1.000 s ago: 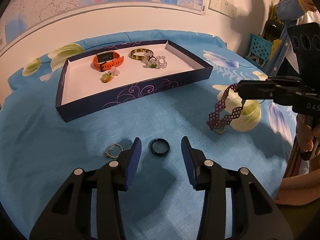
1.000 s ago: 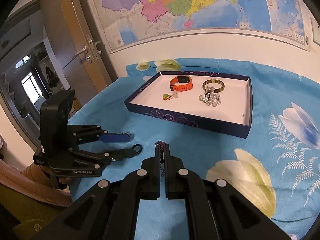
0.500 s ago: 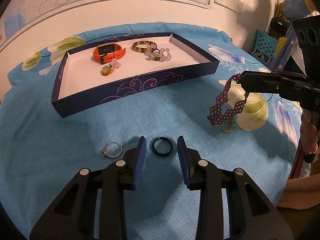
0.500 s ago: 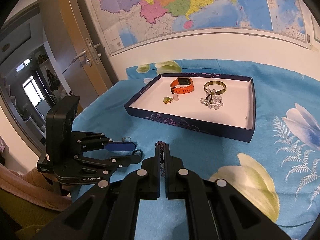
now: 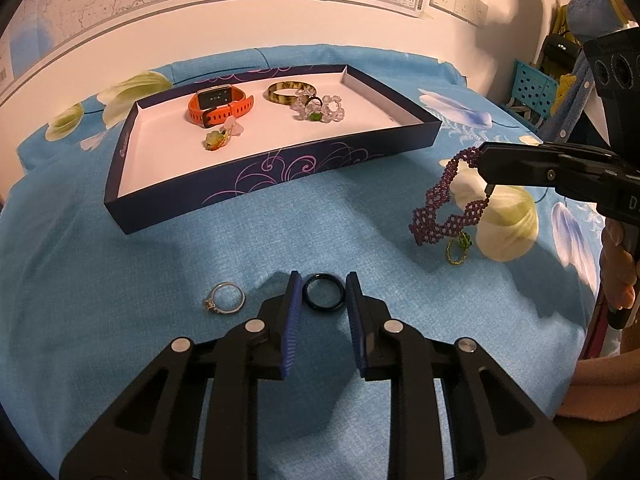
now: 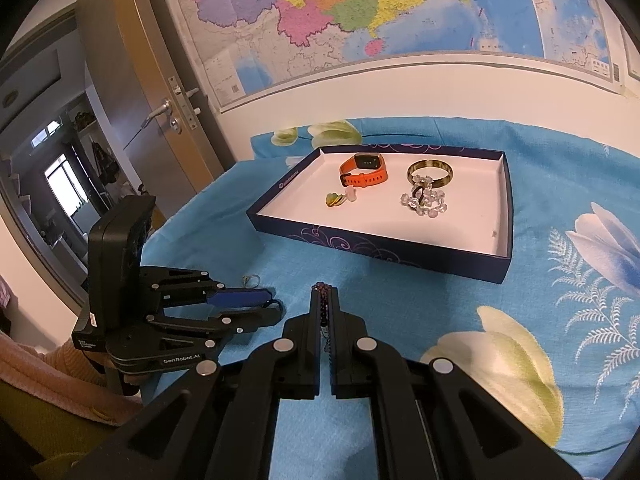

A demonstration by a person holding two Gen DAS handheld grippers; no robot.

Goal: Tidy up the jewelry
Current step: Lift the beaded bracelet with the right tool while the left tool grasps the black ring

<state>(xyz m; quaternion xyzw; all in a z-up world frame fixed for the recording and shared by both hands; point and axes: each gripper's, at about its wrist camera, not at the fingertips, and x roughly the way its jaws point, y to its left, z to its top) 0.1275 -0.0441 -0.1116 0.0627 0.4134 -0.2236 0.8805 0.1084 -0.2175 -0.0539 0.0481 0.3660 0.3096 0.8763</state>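
Right now your left tongs (image 5: 320, 300) are spread just wider than the black ring (image 5: 323, 292) that lies flat on the blue flowered cloth (image 5: 120, 280) between the blue pads (image 5: 294, 312). They have just been closing in on it, yet a sliver of cloth shows on either side, so the pads are not pressing on it. Judge that ring as light, hard and smooth. It will likely skid or pop up if squeezed off-centre, so take it across its widest part, low against the cloth.

Your right tongs (image 6: 325, 300) are pressed together, pinching the purple beaded bracelet (image 5: 444, 208) by one end. It hangs limp, its lower loop just touching or barely clear of the cloth; I cannot tell which. It is soft and floppy and will swing and drape.

Just beside the left tongs lies a thin silver ring (image 5: 225, 303) with a small stone, light and fiddly. A small green-and-gold ring (image 5: 458, 246) sits under the hanging bracelet.

Farther back, the shallow dark-blue tray (image 5: 280, 172) holds an orange watch (image 5: 218, 106), a mottled bangle (image 5: 288, 90), a clear bead bracelet (image 5: 320, 108) touching it, and a small yellow-green trinket (image 5: 220, 136). Much of the white floor toward the near wall is bare.
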